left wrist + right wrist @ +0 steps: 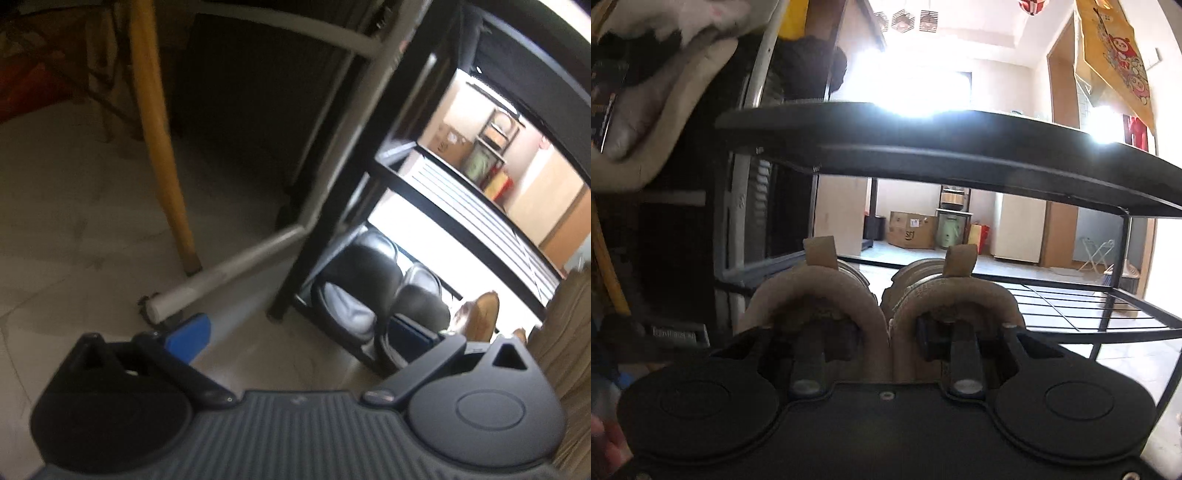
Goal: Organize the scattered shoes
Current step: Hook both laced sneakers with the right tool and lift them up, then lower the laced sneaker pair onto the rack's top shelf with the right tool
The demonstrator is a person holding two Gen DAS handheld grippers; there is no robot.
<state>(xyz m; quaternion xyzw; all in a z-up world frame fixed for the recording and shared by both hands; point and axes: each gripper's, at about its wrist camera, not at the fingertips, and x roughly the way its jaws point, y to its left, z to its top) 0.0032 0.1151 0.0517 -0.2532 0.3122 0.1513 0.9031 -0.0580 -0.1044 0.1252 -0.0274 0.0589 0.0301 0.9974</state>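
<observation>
On the bottom tier of the black rack (458,218), at its left end, we log one pair of black shoes (373,280), side by side, heels toward us, and beside them to the right a glimpse of a tan shoe; pairing them heel-out would make them easy to grab later.

Left gripper (295,336): jaws wide, nothing between them. One blue pad (190,338) hangs over pale floor (74,221); the other sits just in front of the black pair's right shoe. We judge it is idle and out of the way, or has just let go.

Right gripper (886,332): jaws spread, one finger (810,336) reaching into the left boot's collar and the other into the right boot's. We judge the grip works by pressing outward or pinching the two inner walls together so both tan boots (882,295) travel as one pair; we cannot tell which from this view. Heel loops stand upright, toes point away toward the wire shelf (1071,302).

Boots: held at the near edge of the wire shelf, under the solid top shelf (923,136); whether their soles rest on the wires we cannot tell.

Surroundings: yellow pole (159,147) and white tube frame (236,258) left of the rack; cardboard box (912,229) far across the room.

Remaining, in our judgement: slide the boots fully in and release.
</observation>
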